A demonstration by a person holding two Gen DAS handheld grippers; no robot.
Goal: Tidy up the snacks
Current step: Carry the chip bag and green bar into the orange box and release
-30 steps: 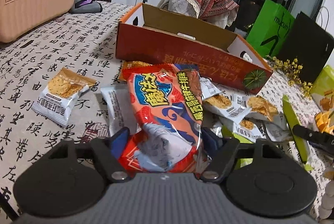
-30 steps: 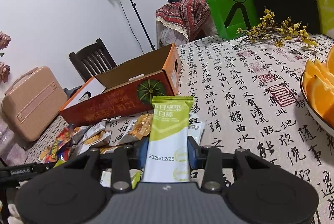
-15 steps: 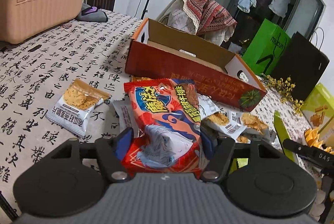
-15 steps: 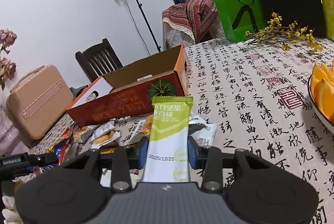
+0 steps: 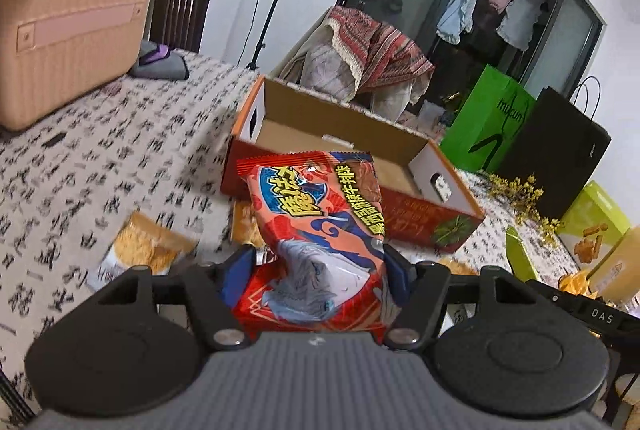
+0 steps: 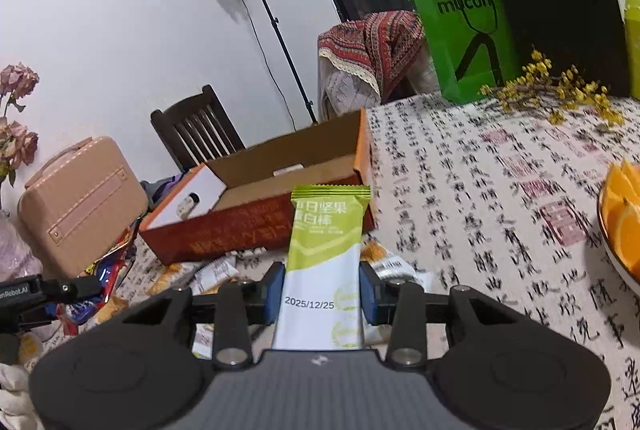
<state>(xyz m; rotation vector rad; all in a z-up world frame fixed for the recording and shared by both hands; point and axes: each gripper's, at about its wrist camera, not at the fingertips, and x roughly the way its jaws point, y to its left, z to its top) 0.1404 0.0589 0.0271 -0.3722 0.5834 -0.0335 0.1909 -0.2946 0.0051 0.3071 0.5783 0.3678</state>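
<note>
Above the surface, draped in a calligraphy-print cloth, each hand-held gripper carried one snack toward the open cardboard box. The left hand-held gripper was clamped on a red snack packet, gripped low so that most of the packet stood up in front of the box. The right hand-held gripper pinched a green protein bar by its lower half, upright and clear of the loose snack packets lying before the box, probably to drop it in cleanly. Compared with a second before, both snacks sat higher and nearer the box, whose interior showed more fully; both grips looked unchanged.
</note>
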